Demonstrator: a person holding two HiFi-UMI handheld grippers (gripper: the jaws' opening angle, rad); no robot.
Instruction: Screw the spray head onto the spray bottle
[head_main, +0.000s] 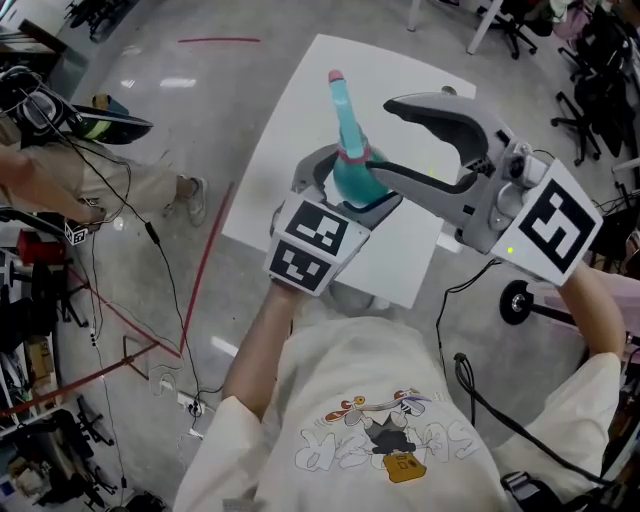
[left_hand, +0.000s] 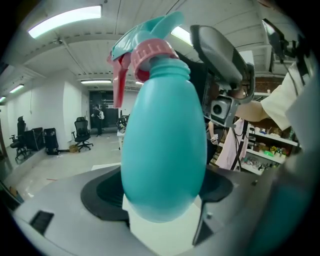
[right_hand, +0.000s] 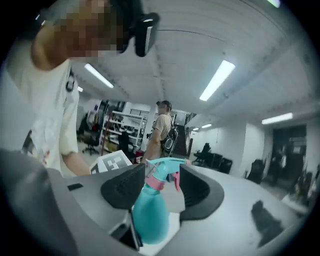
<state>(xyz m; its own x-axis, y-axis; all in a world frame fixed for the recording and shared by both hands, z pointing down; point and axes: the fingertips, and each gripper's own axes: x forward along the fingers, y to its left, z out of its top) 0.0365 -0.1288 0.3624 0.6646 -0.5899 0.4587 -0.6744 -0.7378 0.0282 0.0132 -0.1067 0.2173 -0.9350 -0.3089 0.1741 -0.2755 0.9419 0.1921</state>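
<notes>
A teal spray bottle (head_main: 352, 178) is held above the white table (head_main: 300, 110), its teal spray head (head_main: 340, 92) with pink collar and trigger pointing away from me. My left gripper (head_main: 350, 192) is shut on the bottle's round body (left_hand: 162, 150), which fills the left gripper view. My right gripper (head_main: 380, 138) comes in from the right at neck height. Seen in the right gripper view, the spray head (right_hand: 162, 167) stands between the two dark pads (right_hand: 125, 187) of my right gripper (right_hand: 162, 186), with a thin gap showing beside the pink collar (right_hand: 156, 184).
Red tape lines (head_main: 205, 250) run over the grey floor left of the table. A person (head_main: 60, 180) sits at the far left amid cables. Office chairs (head_main: 590, 90) stand at the upper right. A black cable (head_main: 470, 390) and a wheel (head_main: 517, 300) lie by my right side.
</notes>
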